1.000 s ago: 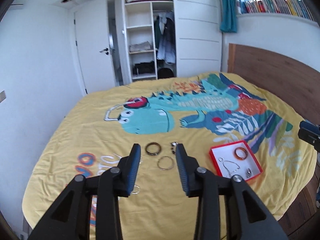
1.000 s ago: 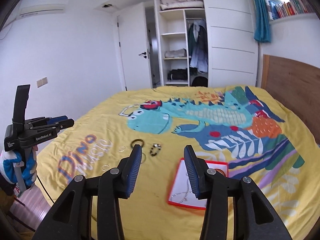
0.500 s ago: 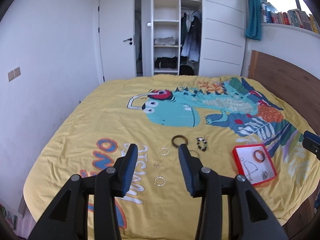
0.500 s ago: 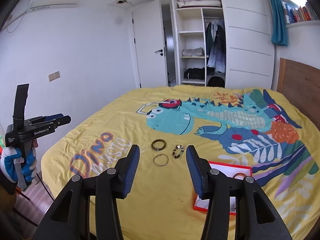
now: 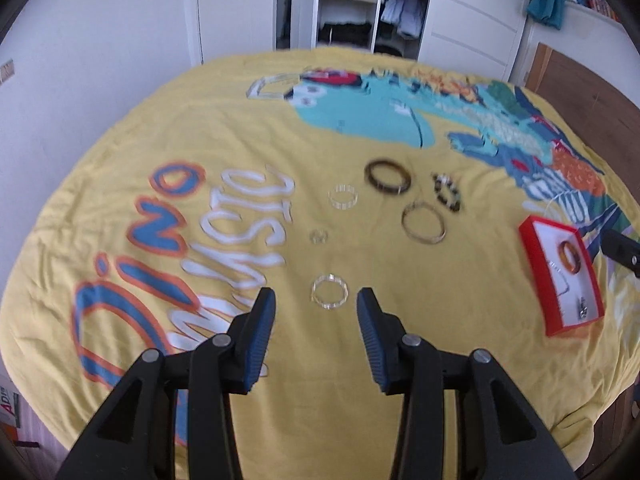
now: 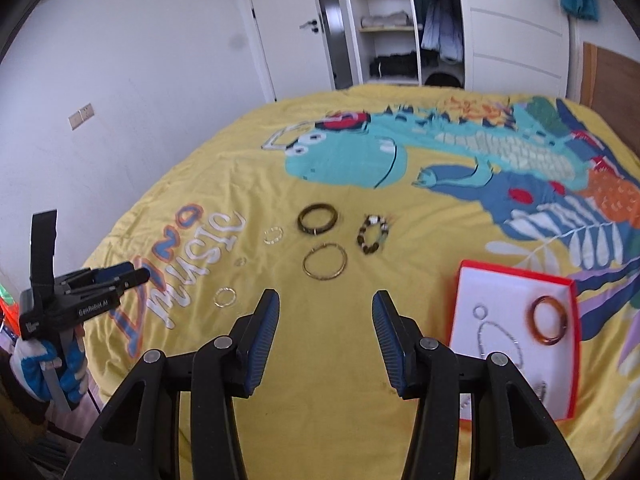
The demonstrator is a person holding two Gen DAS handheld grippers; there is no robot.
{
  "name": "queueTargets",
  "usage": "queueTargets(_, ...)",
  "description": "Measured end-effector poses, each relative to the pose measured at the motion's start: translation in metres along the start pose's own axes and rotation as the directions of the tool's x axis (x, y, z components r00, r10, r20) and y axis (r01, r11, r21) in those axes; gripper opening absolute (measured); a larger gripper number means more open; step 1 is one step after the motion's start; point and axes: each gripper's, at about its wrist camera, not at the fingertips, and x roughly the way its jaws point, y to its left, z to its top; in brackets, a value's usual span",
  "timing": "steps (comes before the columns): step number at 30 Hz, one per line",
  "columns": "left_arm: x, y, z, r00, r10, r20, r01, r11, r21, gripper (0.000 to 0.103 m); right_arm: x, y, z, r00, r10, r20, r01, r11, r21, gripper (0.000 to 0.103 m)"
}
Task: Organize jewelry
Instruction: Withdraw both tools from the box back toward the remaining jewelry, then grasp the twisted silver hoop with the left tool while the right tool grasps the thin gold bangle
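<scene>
Jewelry lies loose on the yellow dinosaur bedspread: a dark bangle [image 5: 387, 177] [image 6: 317, 219], a gold bangle [image 5: 423, 223] [image 6: 325, 261], a beaded bracelet [image 5: 447, 191] [image 6: 373, 234], and clear rings [image 5: 329, 291] [image 5: 342, 197] [image 6: 225, 297]. A red-rimmed tray [image 5: 532, 256] [image 6: 516, 272] holds an amber bangle [image 6: 547, 320] and chains. My left gripper [image 5: 316, 302] is open, just short of the near clear ring. My right gripper [image 6: 326, 306] is open and empty above the bedspread, short of the gold bangle.
The left gripper and gloved hand also show in the right wrist view [image 6: 80, 300] at the bed's left edge. A wooden headboard [image 5: 592, 80] stands to the right. An open wardrobe [image 6: 400, 20] and door stand beyond the bed.
Both grippers have tilted down and come closer to the bedspread. The left one now frames the near clear ring. Both stay open and empty.
</scene>
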Motion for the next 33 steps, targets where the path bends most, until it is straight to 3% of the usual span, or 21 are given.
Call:
queueTargets(5,0.059,0.008,-0.013,0.995,-0.006,-0.096,0.002,0.999,-0.049,0.040,0.061,-0.003,0.001,0.997,0.026,-0.077,-0.025,1.000,0.005,0.048)
queueTargets(9,0.086,0.015,-0.013,0.992,-0.018,-0.123,0.008,0.997,-0.081,0.040,0.101,-0.010,0.002,0.993,0.044,-0.112,-0.042,0.999,0.020,0.048)
queueTargets(19,0.139,0.015,-0.002,0.986,0.010,-0.164,-0.019,0.999,-0.049,0.039,0.175,-0.024,0.009,0.987,0.059,-0.149,-0.050,0.997,0.064,0.048)
queueTargets(24,0.146,0.007,-0.008,0.990,0.053,-0.130,-0.053,0.999,0.008,0.039,0.200,-0.035,0.011,0.987,0.050,-0.153,-0.034,0.994,0.105,0.048)
queueTargets(33,0.148,0.005,-0.016,0.996,0.068,-0.059,-0.067,0.998,0.012,0.036,0.238,-0.034,0.011,0.985,0.064,-0.161,-0.044,0.991,0.125,0.048)
